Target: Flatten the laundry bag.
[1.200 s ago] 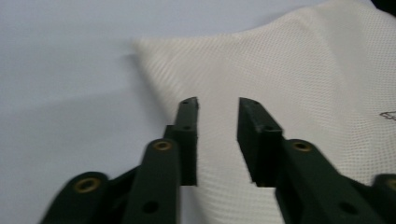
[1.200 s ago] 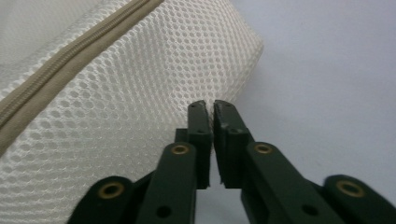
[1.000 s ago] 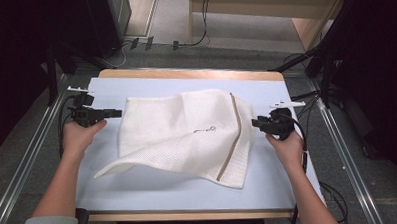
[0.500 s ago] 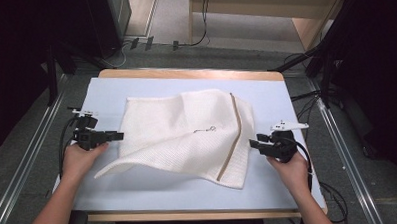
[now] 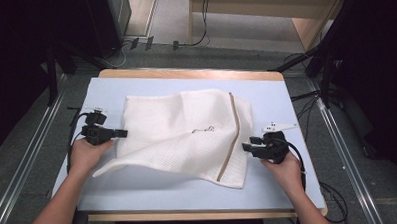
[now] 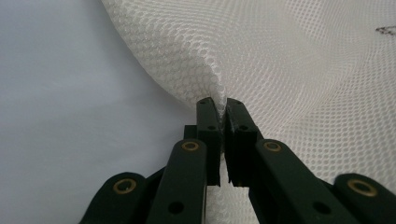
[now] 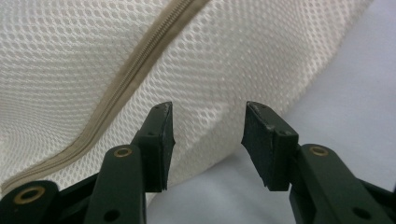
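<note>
While my left gripper (image 6: pixel 218 103) bites down on the left edge of the white mesh laundry bag with the beige zipper (image 5: pixel 187 135), its jaws pressed together with a pinch of netting between them, that hand has drifted back from where it was a second ago, coming down the left side of the pale blue table top (image 5: pixel 266 97) toward the near edge. The fold it holds bulges up just ahead of the jaws in the left gripper view. The bag lies across the middle of the table top, rumpled, its near left corner running out to a flat point and the beige zipper (image 7: pixel 116 100) running front to back near its right edge. My right gripper (image 7: pixel 208 123) has also come back toward the near edge and now sits at the bag's near right corner, jaws spread wide, the mesh edge lying between them but not yet gripped. I judge one side secured and the other lined up: closing the right jaws on that edge comes next, so I can lift or spread the bag with both hands.
</note>
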Demonstrator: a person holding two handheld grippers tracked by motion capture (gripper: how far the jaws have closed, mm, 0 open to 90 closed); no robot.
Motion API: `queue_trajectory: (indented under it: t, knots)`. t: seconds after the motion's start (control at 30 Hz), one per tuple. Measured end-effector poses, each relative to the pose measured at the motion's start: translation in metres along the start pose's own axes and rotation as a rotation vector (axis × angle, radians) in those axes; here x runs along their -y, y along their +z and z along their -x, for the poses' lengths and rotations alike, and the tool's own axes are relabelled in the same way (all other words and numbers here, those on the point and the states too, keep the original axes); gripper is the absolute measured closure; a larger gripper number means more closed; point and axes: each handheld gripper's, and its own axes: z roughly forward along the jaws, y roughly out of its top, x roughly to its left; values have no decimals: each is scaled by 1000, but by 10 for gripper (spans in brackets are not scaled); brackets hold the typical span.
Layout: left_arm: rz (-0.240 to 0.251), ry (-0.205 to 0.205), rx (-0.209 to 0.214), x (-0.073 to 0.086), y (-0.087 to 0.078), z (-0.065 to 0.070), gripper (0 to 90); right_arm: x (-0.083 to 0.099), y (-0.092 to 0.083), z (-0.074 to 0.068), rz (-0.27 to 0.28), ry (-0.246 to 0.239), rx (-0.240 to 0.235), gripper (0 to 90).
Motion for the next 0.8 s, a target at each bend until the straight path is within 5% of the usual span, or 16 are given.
queue_trajectory:
  t: [0.1,0.37,0.47,0.6,0.8]
  knots:
    - [43,-6,-6,-6,-9,-12,869,-1,4,0,-1,0,-10,524]
    - [63,-39,-57,-15,-12,-34,859,-8,26,-8,-32,-22,-14,456]
    - [57,-51,-78,-15,-6,-42,857,-11,40,-14,-89,-32,-7,536]
    - [52,-49,-87,-20,-3,-43,856,-13,43,-23,-105,-65,-10,813]
    - [86,-61,-75,-28,0,-46,855,-8,35,-37,-129,-94,-45,829]
